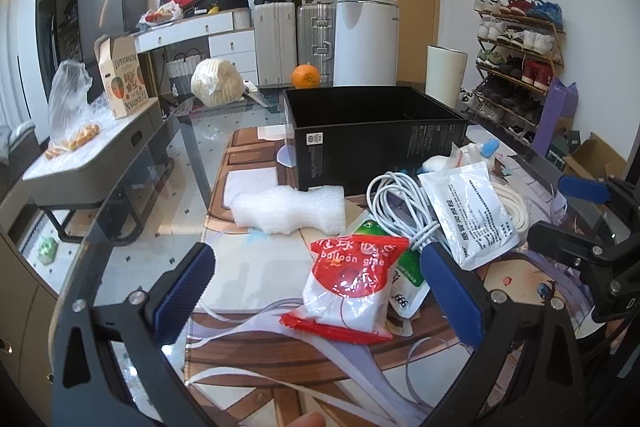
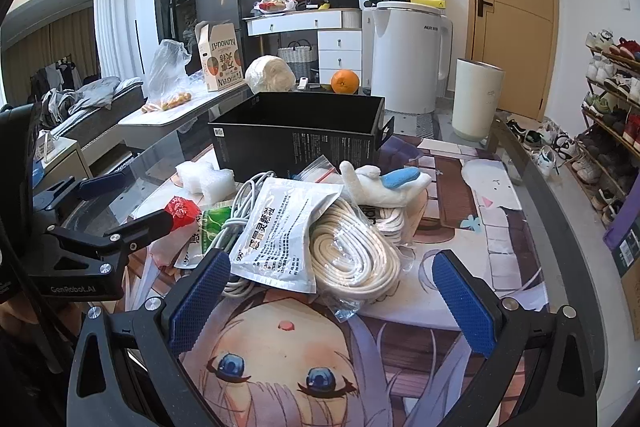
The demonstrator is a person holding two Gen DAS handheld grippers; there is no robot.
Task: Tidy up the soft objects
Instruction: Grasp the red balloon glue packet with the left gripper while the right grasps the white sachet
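Left wrist: left hand-held gripper [image 1: 316,287] spread around red packet [image 1: 350,283]; right hand-held gripper [image 2: 332,301] spread, empty

Your red-white packet [image 1: 349,283] shines glossy plastic, the foam block [image 1: 289,213] looks rough and matt, and the black box [image 1: 376,135] is matt cardboard.

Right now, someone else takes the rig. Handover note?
Left tool: open, empty, lined up on the red-and-white balloon glue bag, which lies between its pads, not gripped.
Right tool: open, empty, just short of the pile.
Pile on the printed mat: white medicine pouch on top, bagged cream cord coil, grey cable bundle, green sachet, white plush with blue patch, foam piece to the left.
Black box behind the pile looks open; what shows of its inside is bare.
Done: nothing visibly boxed. Left: likely every soft item, assuming the box is the destination.
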